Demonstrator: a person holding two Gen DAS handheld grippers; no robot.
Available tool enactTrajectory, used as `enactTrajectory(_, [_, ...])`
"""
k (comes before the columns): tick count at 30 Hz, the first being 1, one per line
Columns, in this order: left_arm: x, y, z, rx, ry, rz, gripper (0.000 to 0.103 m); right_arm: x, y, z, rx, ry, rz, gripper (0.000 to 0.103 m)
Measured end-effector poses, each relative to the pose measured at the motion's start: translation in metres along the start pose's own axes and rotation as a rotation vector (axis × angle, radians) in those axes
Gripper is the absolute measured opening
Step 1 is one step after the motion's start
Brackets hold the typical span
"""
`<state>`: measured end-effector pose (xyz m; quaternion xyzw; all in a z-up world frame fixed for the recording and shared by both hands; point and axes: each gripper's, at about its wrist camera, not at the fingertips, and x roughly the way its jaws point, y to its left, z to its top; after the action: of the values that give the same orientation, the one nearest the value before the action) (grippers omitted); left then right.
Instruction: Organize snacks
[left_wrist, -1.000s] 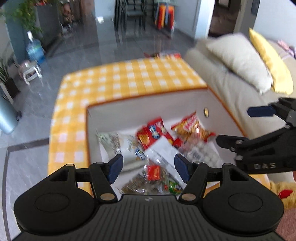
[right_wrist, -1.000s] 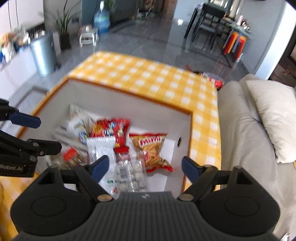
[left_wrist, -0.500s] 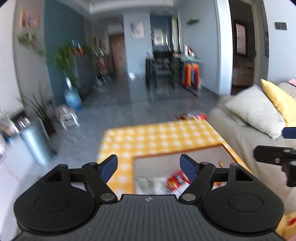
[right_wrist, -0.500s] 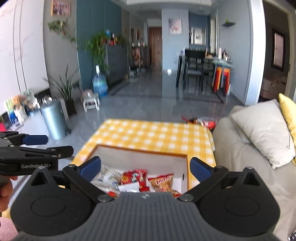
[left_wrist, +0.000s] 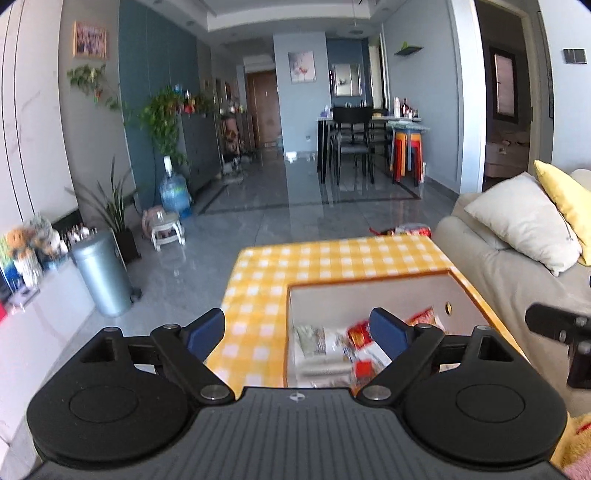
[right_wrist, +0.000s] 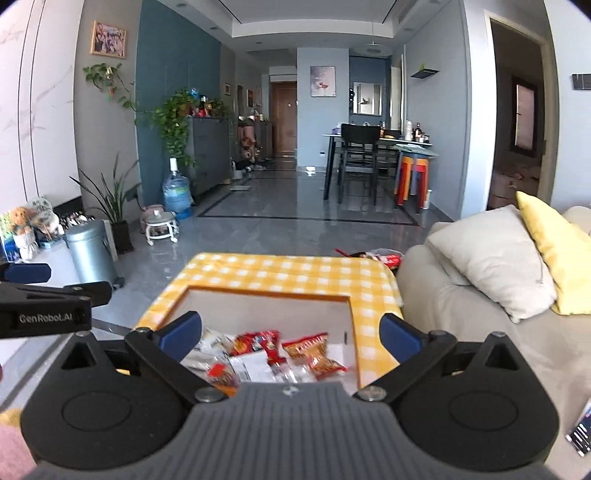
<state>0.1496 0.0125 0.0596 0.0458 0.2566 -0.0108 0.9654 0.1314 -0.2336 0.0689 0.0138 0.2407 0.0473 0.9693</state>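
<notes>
Jaws of the left gripper (left_wrist: 297, 330) have just been opening and stand wide, nothing between them, above the box (left_wrist: 369, 291) of snacks (left_wrist: 358, 334). Right gripper (right_wrist: 291, 332) likewise gapes empty over that box (right_wrist: 269, 306), snacks (right_wrist: 306, 349) lying inside on the checkered surface (right_wrist: 288, 273).

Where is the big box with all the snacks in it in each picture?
Left wrist view: the snack box sits low and right of centre, behind the left gripper.
Right wrist view: the snack box sits low in the middle, behind the right gripper.
Shared landmark: the yellow checked cloth under the box, with the silver bin on the floor to the left.
</notes>
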Motion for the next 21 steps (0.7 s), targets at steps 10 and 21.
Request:
enactTrajectory(10, [0.001, -0.007, -0.037, 0.019, 0.090, -0.008, 0.103, 0.013, 0.003, -0.035, -0.054, 0.093, -0.015, 0.099])
enactTrajectory(21, [0.012, -0.021, -0.051, 0.057, 0.144, -0.011, 0.103, 0.035, -0.005, -0.047, -0.003, 0.173, -0.039, 0.099])
